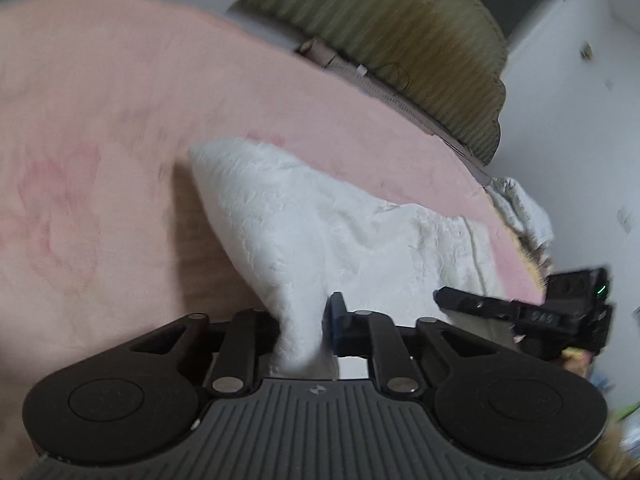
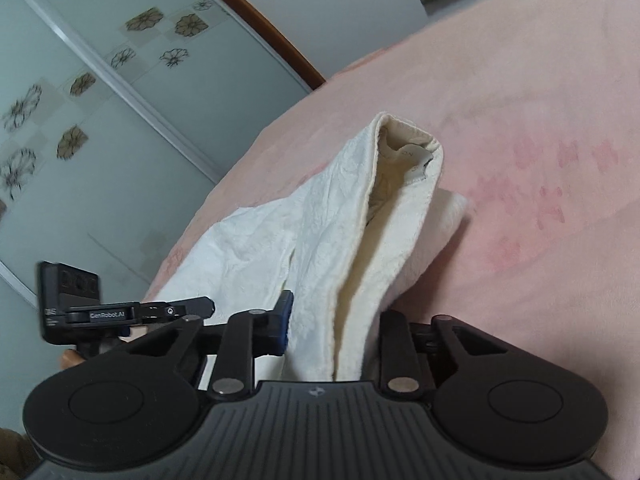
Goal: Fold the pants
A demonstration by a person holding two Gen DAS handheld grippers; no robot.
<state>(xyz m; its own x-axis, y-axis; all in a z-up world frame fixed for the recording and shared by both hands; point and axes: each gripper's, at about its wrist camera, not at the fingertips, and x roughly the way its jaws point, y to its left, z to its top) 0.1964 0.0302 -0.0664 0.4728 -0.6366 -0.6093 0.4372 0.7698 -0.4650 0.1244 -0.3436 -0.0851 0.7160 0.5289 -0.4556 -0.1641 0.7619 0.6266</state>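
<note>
Pants (image 1: 320, 232) — white, textured, lying on the pink bed (image 1: 100, 140), both near ends lifted; left gripper (image 1: 302, 332) narrow and pinching a bunched corner, right gripper (image 2: 332, 332) narrow and clamped on a thicker gathered edge, its waistband end (image 2: 404, 148) gaping open further out. Likely risks — the left pinch holds little cloth and could slip under tension; uneven pulling between the two grips could skew the fold or drag the far end into wrinkles.
</note>
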